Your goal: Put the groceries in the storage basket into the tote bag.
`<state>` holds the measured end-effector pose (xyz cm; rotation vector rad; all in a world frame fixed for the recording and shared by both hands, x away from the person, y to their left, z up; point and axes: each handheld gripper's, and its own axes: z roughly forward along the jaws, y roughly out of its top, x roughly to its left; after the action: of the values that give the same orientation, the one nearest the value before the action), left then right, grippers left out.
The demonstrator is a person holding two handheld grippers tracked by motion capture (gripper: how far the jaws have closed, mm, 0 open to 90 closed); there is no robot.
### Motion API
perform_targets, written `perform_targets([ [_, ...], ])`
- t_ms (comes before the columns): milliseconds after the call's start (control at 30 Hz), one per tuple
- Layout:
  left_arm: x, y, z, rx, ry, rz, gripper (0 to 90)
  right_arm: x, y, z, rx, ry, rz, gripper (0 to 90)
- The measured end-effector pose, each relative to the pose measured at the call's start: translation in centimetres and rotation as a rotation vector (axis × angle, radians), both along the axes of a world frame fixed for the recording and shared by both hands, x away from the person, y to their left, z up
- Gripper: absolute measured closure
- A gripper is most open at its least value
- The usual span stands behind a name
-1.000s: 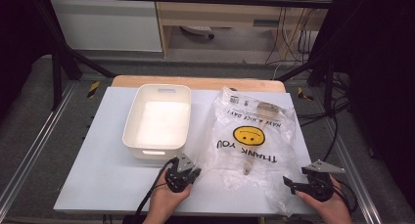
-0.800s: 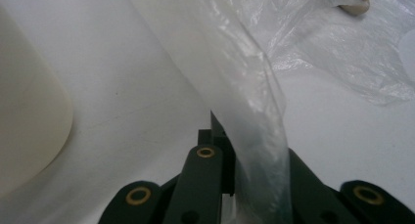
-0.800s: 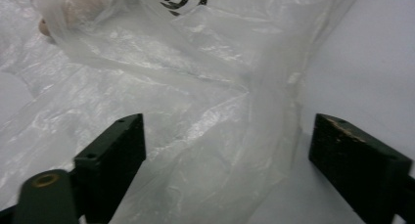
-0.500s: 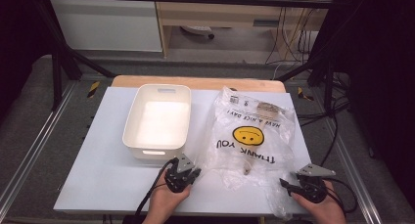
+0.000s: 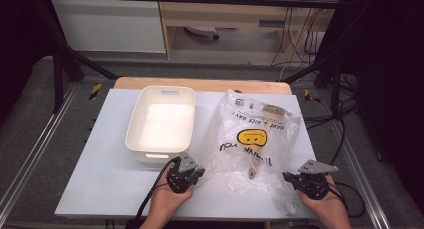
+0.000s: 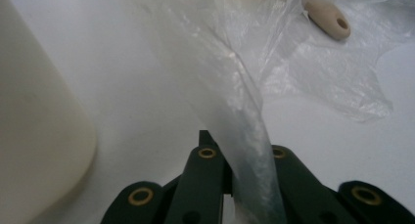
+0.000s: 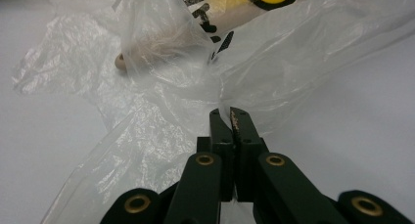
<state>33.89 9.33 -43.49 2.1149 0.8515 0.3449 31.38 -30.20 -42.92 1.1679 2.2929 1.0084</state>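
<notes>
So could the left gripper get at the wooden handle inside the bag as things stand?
Probably not: the left gripper is shut on the bag, and the handle lies under the plastic film.

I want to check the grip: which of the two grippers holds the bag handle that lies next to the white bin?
The left gripper: its jaws pinch the plastic bag handle beside the white bin. The right gripper holds the bag's other handle, away from the bin.

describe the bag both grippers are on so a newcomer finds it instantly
On the white table, right of the white tub, lies a crumpled clear plastic bag. Its yellow smiley print and the wooden handle inside mark it out.
</notes>
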Motion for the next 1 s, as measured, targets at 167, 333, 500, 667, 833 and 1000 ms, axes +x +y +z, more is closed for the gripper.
perform_targets([
  [167, 0.2, 0.4, 0.7, 0.001, -0.007, 0.000, 90.0, 0.2, 0.0, 0.6, 0.000, -0.017, -0.005, 90.0],
  [333, 0.4, 0.6, 0.8, -0.014, -0.006, 0.004, 90.0, 0.3, 0.0, 0.7, 0.001, -0.018, -0.006, 90.0],
  [500, 0.5, 0.7, 1.2, -0.020, -0.009, 0.005, 90.0, 0.4, 0.0, 0.9, -0.001, -0.023, -0.001, 90.0],
  [667, 0.5, 0.6, 1.8, -0.025, -0.015, -0.004, 90.0, 0.5, 0.0, 1.2, 0.001, -0.031, -0.003, 90.0],
  [833, 0.8, 0.7, 2.9, -0.034, -0.027, -0.006, 90.0, 0.6, -0.1, 1.9, 0.009, -0.040, -0.007, 90.0],
  [1000, 1.1, 0.7, 3.5, -0.038, -0.035, -0.013, 90.0, 0.9, -0.2, 2.3, 0.007, -0.052, -0.010, 90.0],
])
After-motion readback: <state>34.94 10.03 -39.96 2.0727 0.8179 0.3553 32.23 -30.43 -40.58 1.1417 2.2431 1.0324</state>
